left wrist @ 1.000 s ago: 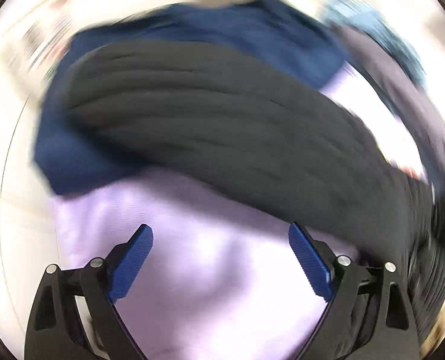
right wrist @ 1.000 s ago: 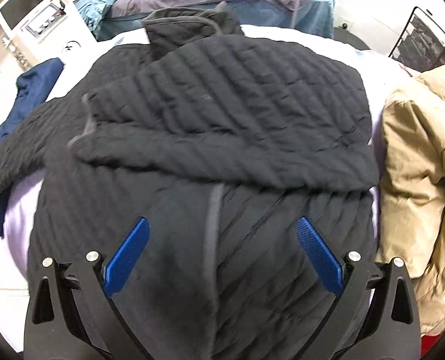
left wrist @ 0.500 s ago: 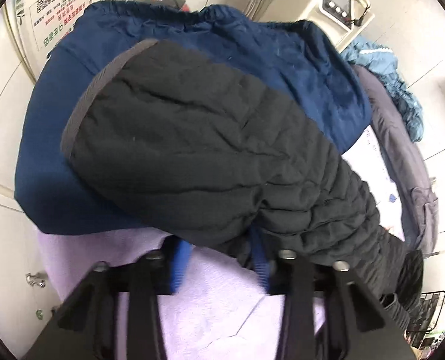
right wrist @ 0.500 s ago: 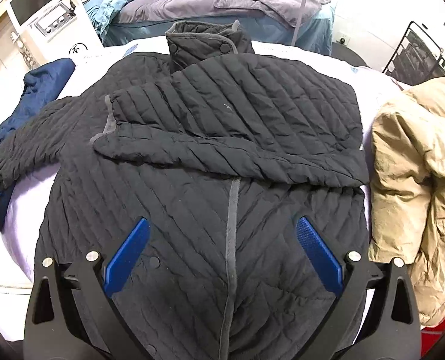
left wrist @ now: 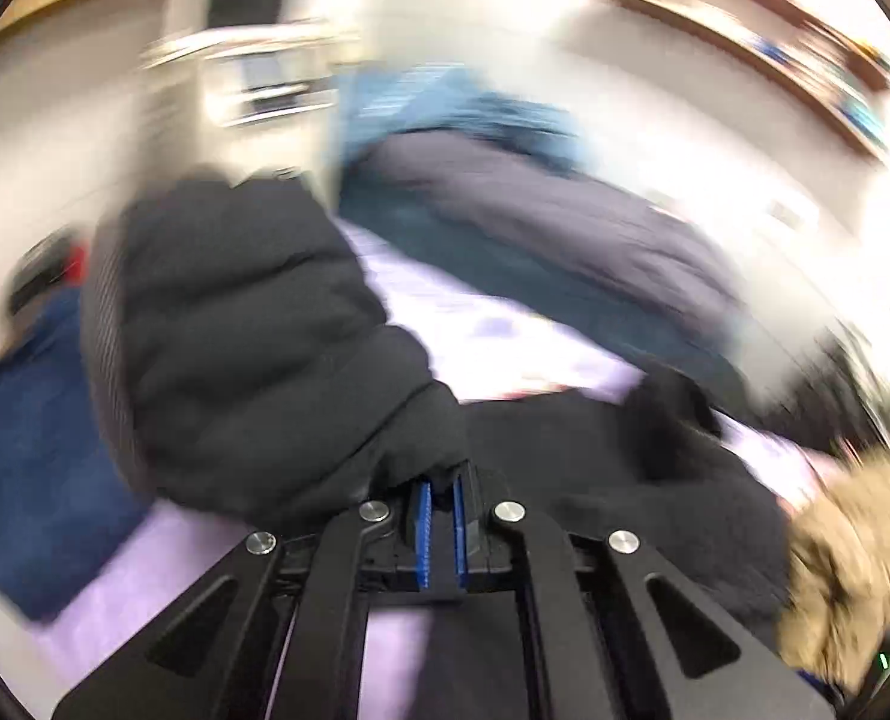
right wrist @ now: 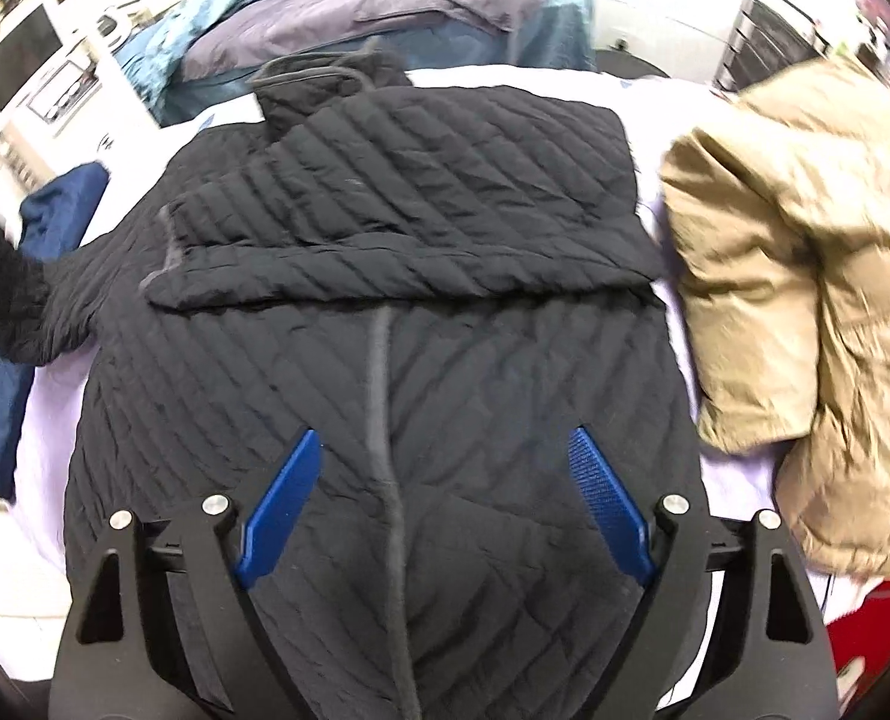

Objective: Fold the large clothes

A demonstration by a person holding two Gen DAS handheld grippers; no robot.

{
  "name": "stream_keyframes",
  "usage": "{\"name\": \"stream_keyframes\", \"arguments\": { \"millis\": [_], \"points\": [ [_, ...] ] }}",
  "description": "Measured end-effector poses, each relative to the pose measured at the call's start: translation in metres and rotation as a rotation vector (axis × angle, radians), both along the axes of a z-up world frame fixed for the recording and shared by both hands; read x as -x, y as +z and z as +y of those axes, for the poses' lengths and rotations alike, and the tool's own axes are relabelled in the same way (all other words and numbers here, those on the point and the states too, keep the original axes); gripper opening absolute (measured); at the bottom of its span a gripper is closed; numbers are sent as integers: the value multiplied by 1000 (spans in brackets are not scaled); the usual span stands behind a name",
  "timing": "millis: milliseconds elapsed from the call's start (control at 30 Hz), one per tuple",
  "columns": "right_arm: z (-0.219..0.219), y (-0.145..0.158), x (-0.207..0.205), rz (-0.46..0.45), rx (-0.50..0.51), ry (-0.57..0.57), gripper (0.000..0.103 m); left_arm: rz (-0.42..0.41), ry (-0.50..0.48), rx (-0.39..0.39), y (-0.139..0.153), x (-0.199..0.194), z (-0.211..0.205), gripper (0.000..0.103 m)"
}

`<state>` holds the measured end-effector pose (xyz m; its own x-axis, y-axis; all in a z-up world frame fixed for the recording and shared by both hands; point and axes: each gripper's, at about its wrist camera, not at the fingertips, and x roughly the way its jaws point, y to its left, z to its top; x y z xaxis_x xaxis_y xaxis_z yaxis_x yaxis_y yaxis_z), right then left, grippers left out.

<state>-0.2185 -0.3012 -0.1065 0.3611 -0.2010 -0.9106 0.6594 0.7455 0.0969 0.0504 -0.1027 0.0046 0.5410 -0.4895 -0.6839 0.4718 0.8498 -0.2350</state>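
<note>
Evidently left gripper jaws pinch the black jacket's sleeve; right gripper hovers agape.

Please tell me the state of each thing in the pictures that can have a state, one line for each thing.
left gripper: shut on the black jacket's sleeve.
right gripper: open, above the jacket, holding nothing.
black jacket: spread flat, one sleeve folded across the chest.
sleeve: lifted, bunched.
tan jacket: crumpled beside the black one.
navy garment: unfolded, partly under the sleeve.
</note>
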Motion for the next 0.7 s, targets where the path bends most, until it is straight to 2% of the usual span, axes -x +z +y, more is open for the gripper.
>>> {"name": "stream_keyframes", "arguments": {
  "millis": [100, 167, 200, 300, 367, 433, 467, 567, 633, 700],
  "points": [
    [-11, 0, 16, -7, -8, -55, 84, -24, -219, -12, -1, 37, -90, 5],
    [-20, 1, 27, -13, -9, -92, 84, -27, -386, -44, -12, 71, -152, 5],
    [-23, 1, 30, -15, -11, -106, 84, -29, -435, -62, -18, 84, -172, 5],
    [-33, 0, 43, -17, -20, -151, 84, -9, -579, -201, -60, 126, -237, 7],
    [-39, -1, 50, -22, -33, -180, 84, 0, -652, -307, -91, 149, -265, 24],
    [-44, -4, 53, -20, -44, -187, 84, -2, -728, -385, -113, 174, -279, 66],
    [-47, -5, 52, -15, -50, -187, 84, -7, -753, -415, -120, 183, -284, 73],
    [-56, -5, 50, -24, -53, -194, 84, -25, -783, -409, -119, 199, -277, 77],
    [-62, -4, 46, -21, -40, -186, 84, -15, -739, -384, -111, 195, -266, 84],
    [-68, -2, 39, -38, -42, -170, 84, 2, -697, -343, -104, 181, -244, 84]
  ]
}}
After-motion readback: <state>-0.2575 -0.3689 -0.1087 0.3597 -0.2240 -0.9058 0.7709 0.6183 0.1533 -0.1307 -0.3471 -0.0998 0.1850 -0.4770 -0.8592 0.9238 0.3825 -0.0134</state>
